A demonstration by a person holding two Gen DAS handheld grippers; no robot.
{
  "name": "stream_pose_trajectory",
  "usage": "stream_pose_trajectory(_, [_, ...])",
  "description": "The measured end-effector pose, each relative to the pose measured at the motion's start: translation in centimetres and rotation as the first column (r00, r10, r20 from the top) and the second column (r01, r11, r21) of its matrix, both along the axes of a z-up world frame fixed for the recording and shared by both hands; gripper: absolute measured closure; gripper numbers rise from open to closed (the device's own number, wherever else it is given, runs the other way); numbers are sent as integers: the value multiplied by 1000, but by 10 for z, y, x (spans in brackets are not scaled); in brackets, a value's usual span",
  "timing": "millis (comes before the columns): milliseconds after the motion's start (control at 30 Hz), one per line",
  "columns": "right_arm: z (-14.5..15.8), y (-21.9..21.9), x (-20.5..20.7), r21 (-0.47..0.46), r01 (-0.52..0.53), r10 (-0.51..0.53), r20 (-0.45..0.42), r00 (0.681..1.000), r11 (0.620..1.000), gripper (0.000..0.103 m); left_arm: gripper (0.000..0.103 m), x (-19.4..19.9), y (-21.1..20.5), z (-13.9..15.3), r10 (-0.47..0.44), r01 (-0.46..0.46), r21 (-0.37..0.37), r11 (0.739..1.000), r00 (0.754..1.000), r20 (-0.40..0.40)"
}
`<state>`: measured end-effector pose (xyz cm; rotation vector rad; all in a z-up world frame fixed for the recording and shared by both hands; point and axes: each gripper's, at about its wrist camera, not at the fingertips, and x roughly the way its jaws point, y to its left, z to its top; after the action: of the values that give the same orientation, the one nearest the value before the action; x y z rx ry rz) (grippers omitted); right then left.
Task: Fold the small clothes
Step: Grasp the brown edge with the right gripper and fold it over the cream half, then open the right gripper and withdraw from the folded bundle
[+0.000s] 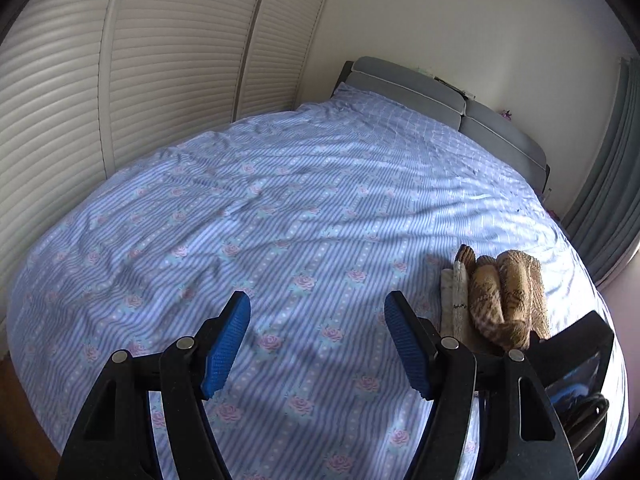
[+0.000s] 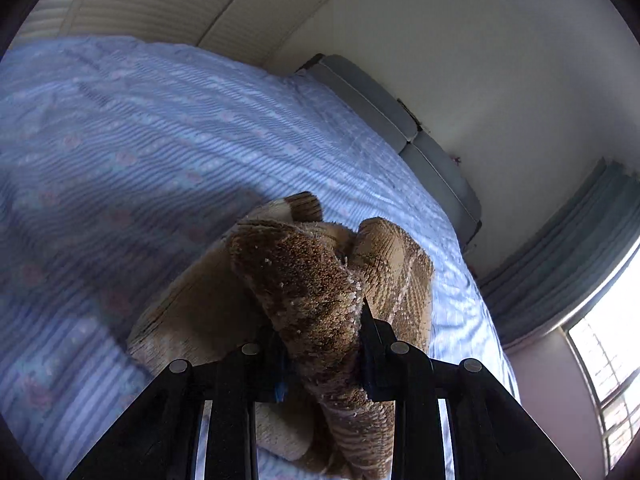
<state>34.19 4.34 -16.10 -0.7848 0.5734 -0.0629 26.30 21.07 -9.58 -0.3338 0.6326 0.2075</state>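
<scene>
A pile of small brown and tan knitted clothes [image 1: 502, 296] lies on the bed's right side, with a pale folded piece [image 1: 454, 296] at its left edge. My left gripper [image 1: 318, 344] is open and empty above the blue floral sheet, left of the pile. In the right wrist view, my right gripper [image 2: 322, 344] is shut on a fuzzy brown garment [image 2: 308, 280] that stands up between the fingers. More tan knitwear [image 2: 396, 264] lies behind and under it. The right gripper's black body [image 1: 576, 344] shows beside the pile.
The bed [image 1: 280, 200] has a wrinkled blue striped sheet with pink roses. A grey headboard [image 1: 424, 88] stands at the far end. Slatted wardrobe doors [image 1: 160, 60] line the left side. Grey curtains [image 1: 612, 168] and a window [image 2: 604, 352] are on the right.
</scene>
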Motion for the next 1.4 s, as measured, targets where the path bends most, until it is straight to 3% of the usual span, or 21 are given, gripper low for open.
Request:
stream_pose_trajectory(233, [-31, -3, -31, -81, -87, 81, -72, 994, 993, 74, 34, 5, -7, -15, -46, 46, -3, 999, 998, -33])
stream_pose_trajectory(400, [-3, -7, -28, 80, -116, 120, -42, 992, 990, 75, 34, 6, -2, -18, -39, 39, -5, 999, 998, -40])
stream_pose_trajectory(567, [-15, -11, -32, 69, -112, 116, -53, 992, 991, 74, 34, 11, 1, -13, -44, 44, 10, 999, 998, -39])
stream_pose_trajectory(633, [-15, -12, -35, 66, -114, 116, -37, 992, 991, 70, 34, 16, -5, -12, -67, 68, 15, 998, 997, -39])
stream_pose_trajectory(733, [-10, -17, -35, 99, -106, 108, -21, 994, 989, 55, 34, 26, -17, -8, -133, 133, -1, 991, 990, -43])
stream_pose_trajectory(800, [-1, -23, -38, 144, -116, 120, -14, 993, 983, 37, 34, 34, -29, -4, -174, 175, 13, 985, 984, -49])
stream_pose_trajectory(867, [8, -31, -42, 187, -121, 122, 6, 993, 975, 28, 34, 42, -42, 2, -219, 220, 25, 975, 975, -45])
stream_pose_trajectory(1000, [29, -58, -64, 301, -128, 121, 44, 992, 945, 28, 34, 67, -65, 13, -343, 342, -26, 939, 939, -19])
stream_pose_trajectory(1067, [38, -81, -73, 394, -107, 93, 54, 994, 913, 28, 34, 85, -80, 15, -410, 409, -54, 911, 912, -8])
stream_pose_trajectory(1133, [44, -109, -77, 499, -65, 46, 49, 998, 864, 28, 35, 104, -101, 13, -458, 457, -29, 889, 889, -30])
stream_pose_trajectory(1200, [48, -136, -78, 570, -17, -15, 51, 999, 822, 27, 43, 123, -122, 7, -516, 514, -38, 857, 855, -46])
stream_pose_trajectory(1300, [52, -164, -74, 609, 28, -85, 64, 994, 793, 27, 54, 154, -145, -5, -587, 580, -95, 809, 807, -74])
stream_pose_trajectory(1400, [54, -184, -64, 626, 61, -134, 70, 989, 777, 27, 63, 181, -157, -18, -604, 591, -128, 797, 789, -116])
